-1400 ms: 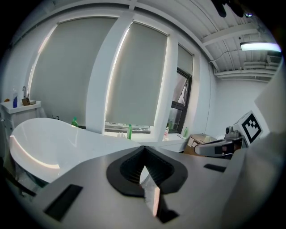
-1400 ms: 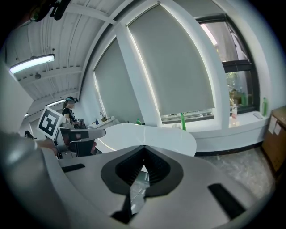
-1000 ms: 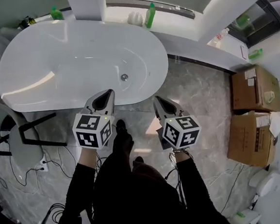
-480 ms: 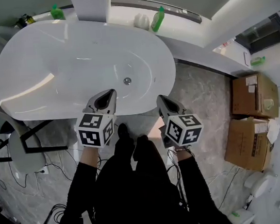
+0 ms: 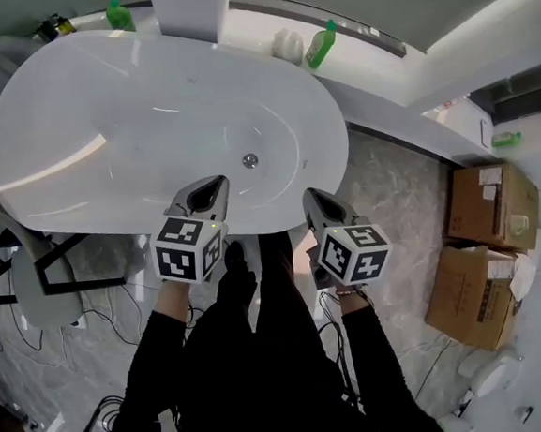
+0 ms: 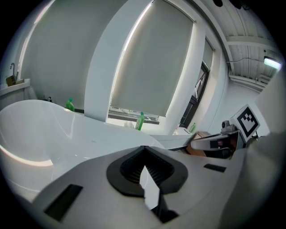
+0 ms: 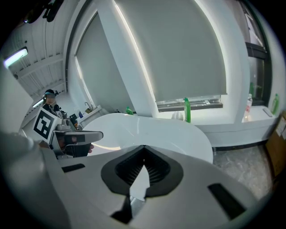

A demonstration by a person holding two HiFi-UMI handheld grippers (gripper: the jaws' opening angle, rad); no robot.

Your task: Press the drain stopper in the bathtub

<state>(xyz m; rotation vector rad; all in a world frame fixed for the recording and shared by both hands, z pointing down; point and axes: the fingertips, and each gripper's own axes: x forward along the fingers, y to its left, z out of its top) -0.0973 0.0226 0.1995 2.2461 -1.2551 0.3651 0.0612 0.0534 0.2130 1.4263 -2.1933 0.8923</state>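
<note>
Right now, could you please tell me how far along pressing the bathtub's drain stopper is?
Nothing looks done yet: the drain stopper sits untouched on the bathtub floor. In hand: the left tongs and right tongs, both shut and empty, hover by the near rim. Left: reach in and press it.

Bathtub point(image 5: 73, 105) nearer than a second ago

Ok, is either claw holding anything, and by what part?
Nothing is held: left claw and right claw are both shut and empty, short of the round metal drain stopper in the white oval bathtub.
</note>
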